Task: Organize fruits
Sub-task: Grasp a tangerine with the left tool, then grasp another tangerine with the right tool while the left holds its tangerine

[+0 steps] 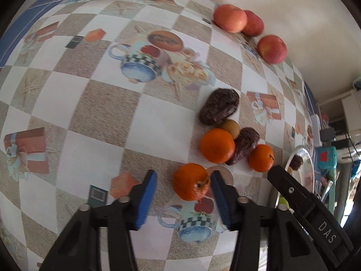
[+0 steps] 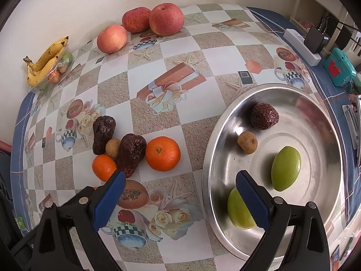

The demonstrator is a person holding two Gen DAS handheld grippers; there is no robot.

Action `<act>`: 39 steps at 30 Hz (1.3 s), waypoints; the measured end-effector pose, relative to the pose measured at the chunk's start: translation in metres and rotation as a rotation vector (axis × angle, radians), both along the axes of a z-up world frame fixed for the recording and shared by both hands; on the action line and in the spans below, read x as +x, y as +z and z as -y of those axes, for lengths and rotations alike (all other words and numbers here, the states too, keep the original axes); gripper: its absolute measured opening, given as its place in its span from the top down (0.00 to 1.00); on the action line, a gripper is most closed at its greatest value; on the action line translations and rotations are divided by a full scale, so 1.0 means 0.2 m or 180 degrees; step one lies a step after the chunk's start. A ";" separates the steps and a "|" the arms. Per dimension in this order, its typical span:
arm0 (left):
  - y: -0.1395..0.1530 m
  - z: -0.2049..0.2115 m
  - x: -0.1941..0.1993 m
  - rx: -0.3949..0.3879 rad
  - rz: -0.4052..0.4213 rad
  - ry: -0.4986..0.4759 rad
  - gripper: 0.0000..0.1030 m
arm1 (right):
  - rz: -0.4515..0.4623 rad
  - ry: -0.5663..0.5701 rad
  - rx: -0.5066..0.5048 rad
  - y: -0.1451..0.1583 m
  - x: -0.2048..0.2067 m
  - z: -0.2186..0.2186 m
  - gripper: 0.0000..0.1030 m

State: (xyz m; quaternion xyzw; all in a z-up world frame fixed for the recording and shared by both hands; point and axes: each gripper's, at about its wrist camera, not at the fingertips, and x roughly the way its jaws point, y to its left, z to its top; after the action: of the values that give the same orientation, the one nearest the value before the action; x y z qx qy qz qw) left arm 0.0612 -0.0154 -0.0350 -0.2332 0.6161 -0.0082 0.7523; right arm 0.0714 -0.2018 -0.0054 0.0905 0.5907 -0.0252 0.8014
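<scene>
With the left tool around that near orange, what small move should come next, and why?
Probably finish closing the left tool on the orange, then lift. The fruit sits between the blue pads; the right pad looks at its skin, the other stands clear with a gap. The metal bowl already holds sorted fruit.

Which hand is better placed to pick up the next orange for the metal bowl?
Left. The left gripper already straddles an orange, one pad touching it. The right gripper hangs open over the metal bowl's rim, apart from the loose fruit.
</scene>
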 end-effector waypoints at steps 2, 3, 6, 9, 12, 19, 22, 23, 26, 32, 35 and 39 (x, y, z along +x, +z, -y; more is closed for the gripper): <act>-0.01 0.03 0.00 0.0000 -0.0013 -0.0064 0.61 | -0.0004 0.0002 0.0000 0.00 0.00 0.00 0.05; -0.01 0.04 0.01 0.0017 -0.0020 -0.0098 0.62 | -0.0006 0.0001 0.0000 0.00 0.00 0.00 0.05; -0.01 0.07 0.01 0.0127 0.0013 -0.0180 0.64 | 0.0001 -0.0003 0.0005 0.00 0.00 0.00 0.05; -0.01 0.10 0.01 0.0129 0.0022 -0.0223 0.64 | 0.0011 -0.0001 0.0024 0.00 0.00 0.00 0.05; 0.00 0.10 0.01 0.0150 0.0028 -0.0229 0.64 | 0.0019 -0.0001 0.0048 0.00 0.00 0.01 0.05; 0.00 0.03 0.01 0.0043 0.0041 -0.0025 0.65 | 0.0146 -0.0033 0.0119 0.01 0.00 0.03 0.05; 0.01 0.01 0.01 -0.0012 0.0048 0.0019 0.65 | 0.0261 -0.0055 0.0047 0.03 0.00 0.03 0.05; 0.01 0.01 0.01 -0.0015 0.0046 0.0026 0.65 | 0.0304 -0.0057 0.0012 0.04 0.00 0.03 0.06; 0.00 0.01 0.01 -0.0028 0.0016 0.0046 0.65 | 0.0397 -0.0035 0.0007 0.06 0.01 0.03 0.16; 0.00 -0.01 0.00 -0.0066 -0.0016 0.0135 0.65 | 0.0467 0.0140 0.0062 0.07 0.01 -0.02 0.26; 0.00 -0.04 0.00 -0.0084 -0.0021 0.0180 0.65 | 0.0446 0.0231 0.0044 0.05 0.01 -0.05 0.34; -0.01 -0.05 -0.01 -0.0108 -0.0043 0.0227 0.65 | 0.0362 0.0326 0.0036 -0.01 0.02 -0.08 0.47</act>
State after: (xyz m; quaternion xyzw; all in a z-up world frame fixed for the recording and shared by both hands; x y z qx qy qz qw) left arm 0.0601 -0.0054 -0.0362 -0.2678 0.6122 0.0097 0.7439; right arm 0.0759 -0.1858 -0.0074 0.0661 0.5482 0.0244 0.8334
